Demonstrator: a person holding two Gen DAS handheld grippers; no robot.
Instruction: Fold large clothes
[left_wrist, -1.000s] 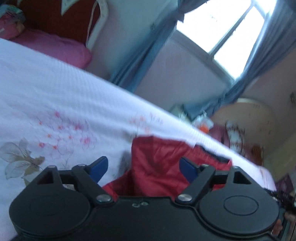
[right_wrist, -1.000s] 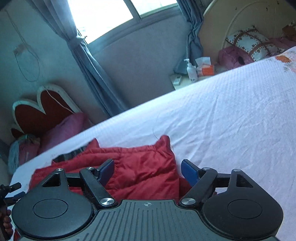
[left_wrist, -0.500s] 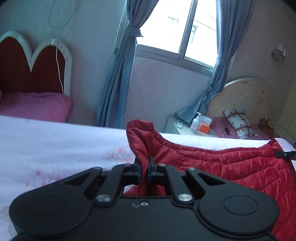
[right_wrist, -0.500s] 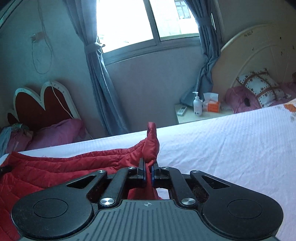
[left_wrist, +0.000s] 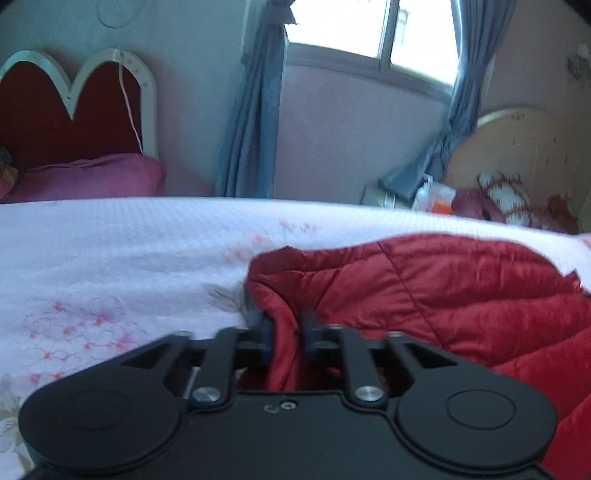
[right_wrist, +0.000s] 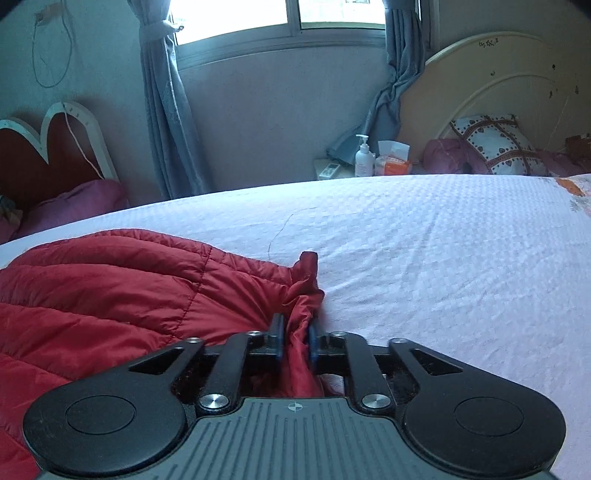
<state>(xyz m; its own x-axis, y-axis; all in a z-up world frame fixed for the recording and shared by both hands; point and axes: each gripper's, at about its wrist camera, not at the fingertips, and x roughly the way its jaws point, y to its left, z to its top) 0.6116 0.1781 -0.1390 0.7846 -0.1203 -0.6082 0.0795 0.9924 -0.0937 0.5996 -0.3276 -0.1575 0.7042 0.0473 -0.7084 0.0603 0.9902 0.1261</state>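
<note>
Both tools pinch red jacket (left_wrist: 443, 288) | left tool (left_wrist: 287, 334): floral sheet (left_wrist: 92, 317) | right tool (right_wrist: 294, 338): lotion bottle (right_wrist: 362, 157)

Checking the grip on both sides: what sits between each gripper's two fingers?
Red jacket fabric: the left wrist view shows a fold pinched in the left gripper; the right wrist view shows another in the right gripper.

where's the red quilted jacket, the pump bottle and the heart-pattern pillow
red quilted jacket (right_wrist: 122, 288), right wrist view, on its quilted panel left of the gripper
pump bottle (right_wrist: 362, 158), right wrist view, on its white body
heart-pattern pillow (right_wrist: 495, 146), right wrist view, on its patterned face
</note>
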